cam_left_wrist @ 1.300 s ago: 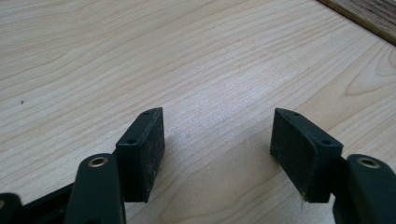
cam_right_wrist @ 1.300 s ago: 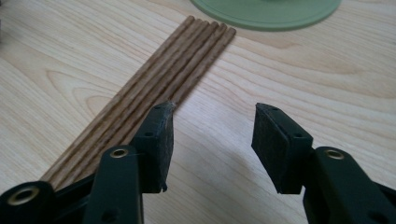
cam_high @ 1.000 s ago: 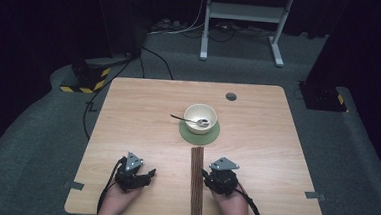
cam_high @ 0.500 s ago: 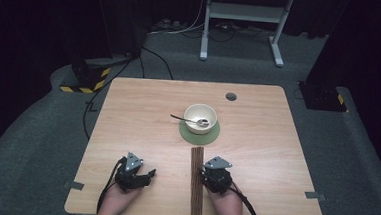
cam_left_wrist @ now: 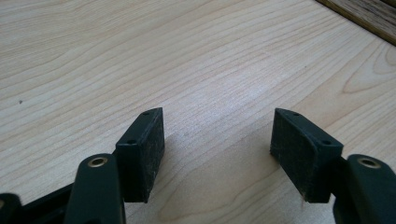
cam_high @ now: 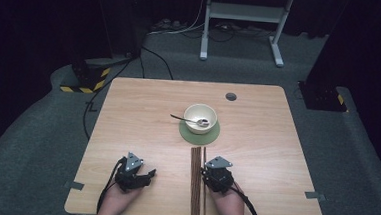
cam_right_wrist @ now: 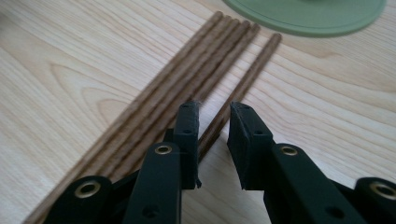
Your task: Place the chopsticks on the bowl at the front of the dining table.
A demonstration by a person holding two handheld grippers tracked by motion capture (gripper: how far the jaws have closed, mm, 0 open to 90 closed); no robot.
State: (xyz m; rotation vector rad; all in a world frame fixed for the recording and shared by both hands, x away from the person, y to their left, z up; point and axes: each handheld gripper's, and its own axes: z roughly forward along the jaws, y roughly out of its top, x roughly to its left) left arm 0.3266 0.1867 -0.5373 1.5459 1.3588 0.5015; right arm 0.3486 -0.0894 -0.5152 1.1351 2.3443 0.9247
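Five sticks: dark wooden chopsticks [cam_high: 197,180] are lying on the table [cam_high: 128,113], running lengthwise from the near edge toward the green mat [cam_high: 199,132] under the bowl [cam_high: 201,118]

Lone stick: one chopstick [cam_right_wrist: 243,88] is sitting just apart from the other four, on their right in the right gripper view

Right gripper: right gripper [cam_right_wrist: 214,122] is straddling the lone stick, jaws having just been closing; a narrow gap is showing on either side, so the pads are not yet pressing (judging from the right gripper view)

Key relation: stick's long axis is running along the gripper's pointing line, straight ahead and below the jaws; closing across its width looks like the coming squeeze

Nearer hand: right hand is lying beside the sticks in the high view [cam_high: 218,177]; left gripper [cam_high: 133,173] is resting well apart to the left

Left gripper state: jaws are standing wide over bare wood [cam_left_wrist: 217,140], nothing between them

View difference: high view is giving the whole layout, bowl with spoon [cam_high: 190,120] included; the right gripper view is giving the jaw-to-stick gap (too small to judge from above)
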